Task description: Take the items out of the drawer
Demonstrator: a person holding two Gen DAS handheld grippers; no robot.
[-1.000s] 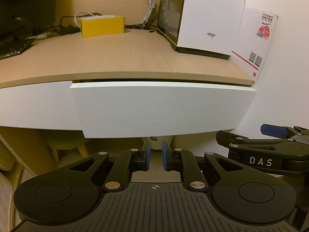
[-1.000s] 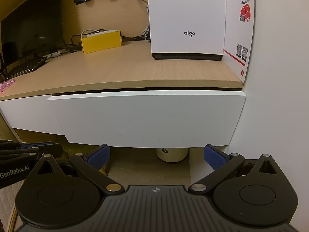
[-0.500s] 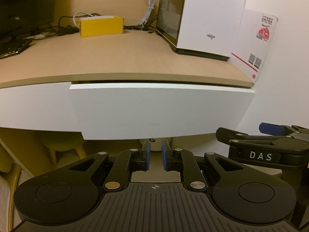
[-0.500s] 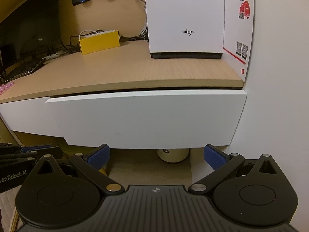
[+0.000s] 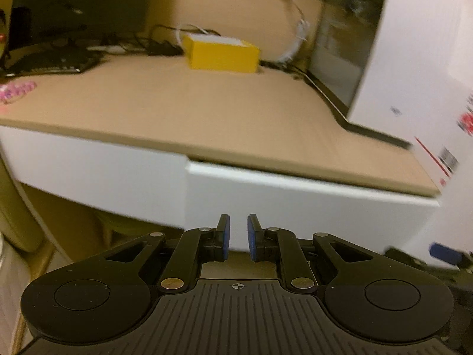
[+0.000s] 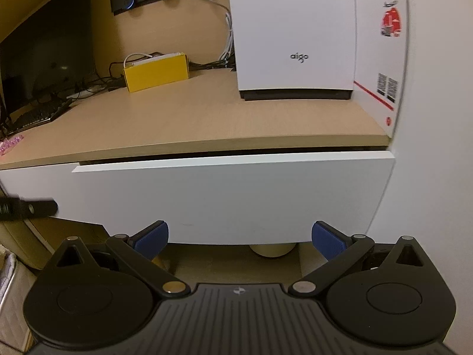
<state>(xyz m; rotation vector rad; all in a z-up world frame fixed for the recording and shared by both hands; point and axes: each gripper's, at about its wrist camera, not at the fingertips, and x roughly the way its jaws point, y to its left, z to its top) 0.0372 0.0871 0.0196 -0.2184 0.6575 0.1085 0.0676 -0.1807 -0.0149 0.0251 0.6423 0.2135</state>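
A white drawer front [image 6: 230,198] hangs under the wooden desk top [image 6: 189,121], standing out a little from the neighbouring panel, with a dark slit above it; its inside is hidden. My right gripper [image 6: 240,236] is open, its blue pads spread wide just before the drawer's lower edge, nothing between them. In the left wrist view the drawer front [image 5: 310,213] runs tilted, and my left gripper [image 5: 238,236] is shut with nothing in it, low before the drawer's left end. The left gripper's tip [image 6: 32,208] shows at the right wrist view's left edge.
On the desk stand a white computer case [image 6: 295,35], a yellow box [image 6: 156,71] with cables, a monitor [image 6: 47,50] and a keyboard [image 6: 38,114]. A white wall [image 6: 437,118] with a leaflet [image 6: 387,56] closes off the right. A pale round container [image 6: 273,250] sits under the drawer.
My left gripper has swung left and rolled, so the desk now looks tilted and blurred. My right gripper has crept a little closer to the drawer front. Both jaws are unchanged.
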